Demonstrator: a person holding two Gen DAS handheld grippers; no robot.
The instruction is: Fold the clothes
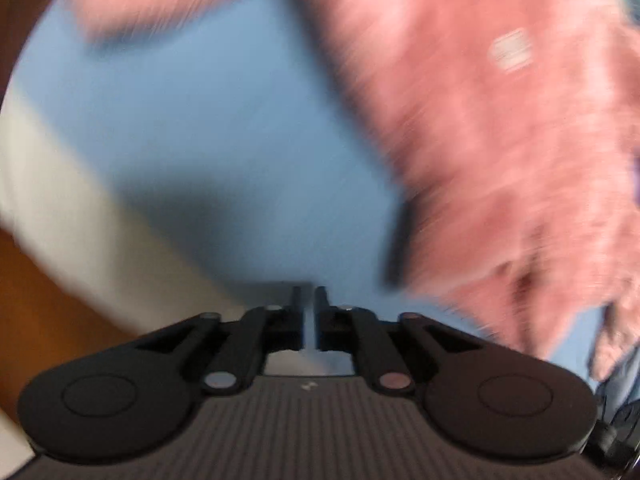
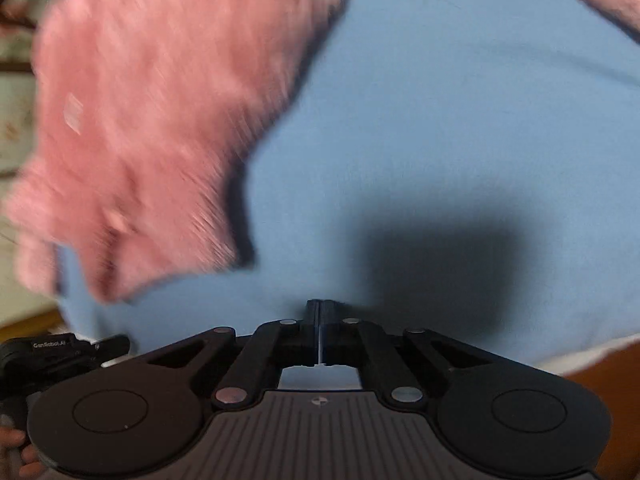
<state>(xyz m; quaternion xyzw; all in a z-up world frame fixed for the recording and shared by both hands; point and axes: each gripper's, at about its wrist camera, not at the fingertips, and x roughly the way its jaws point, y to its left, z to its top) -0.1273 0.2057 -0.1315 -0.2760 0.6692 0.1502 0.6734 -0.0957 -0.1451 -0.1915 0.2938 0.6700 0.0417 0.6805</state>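
Fold barely started: pink garment is lying rumpled on the blue desk. Left tongs and right tongs are being held pressed together, empty (frames blurred).

Motion blur smears the pink garment in both views, its small pale label unreadable

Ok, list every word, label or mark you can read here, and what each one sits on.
"GenRobot.AI": white print on the left gripper, at the right wrist view's lower left edge; last letters uncertain.
White tag on the pink fuzzy garment: too blurred to read.
Small emblem on each gripper body: a mark, no letters.
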